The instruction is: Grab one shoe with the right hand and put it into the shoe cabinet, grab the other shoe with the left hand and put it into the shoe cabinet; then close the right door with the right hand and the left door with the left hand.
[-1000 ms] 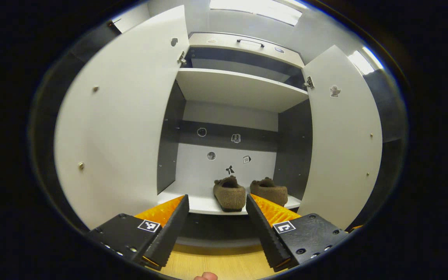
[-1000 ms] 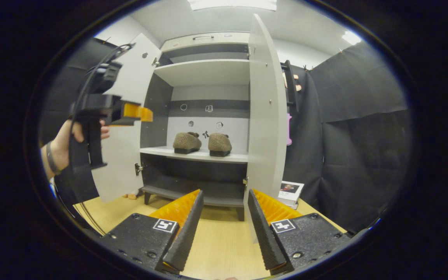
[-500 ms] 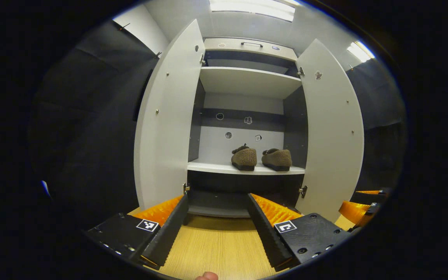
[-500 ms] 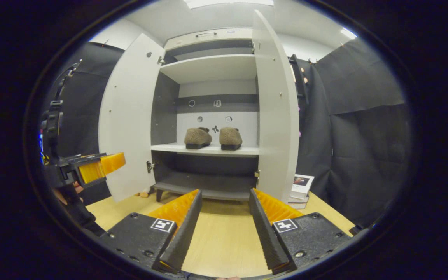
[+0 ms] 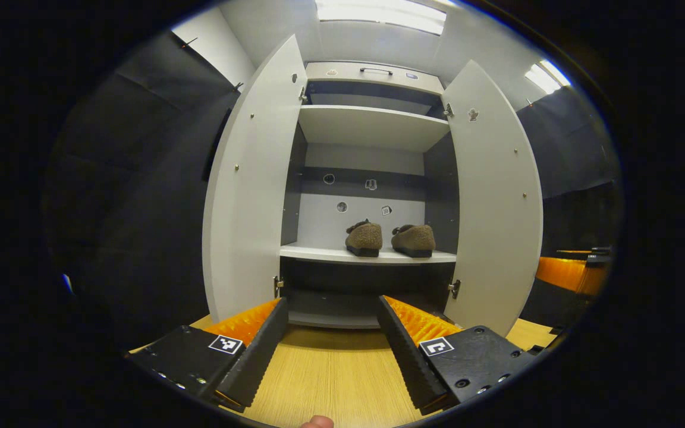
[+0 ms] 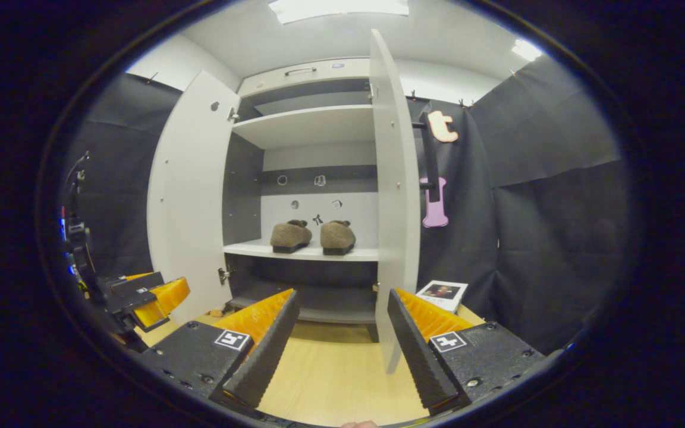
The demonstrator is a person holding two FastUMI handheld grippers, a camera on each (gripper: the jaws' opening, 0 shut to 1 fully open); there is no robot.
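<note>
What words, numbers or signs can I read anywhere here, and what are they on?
No words or numbers are readable.
Stickers inside the cabinet: small pictures, too small to make out.
Markers on the jaws: square black-and-white patterns, no letters.
Booklet on the floor: cover too small to read.

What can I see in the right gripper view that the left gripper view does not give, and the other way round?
The right gripper view adds a booklet on the floor beside the cabinet, the outer handle of the right door, and the left gripper off to one side. The left gripper view adds that door's inner face and the right gripper at its edge. Shared: both shoes on the shelf, both doors open.
</note>
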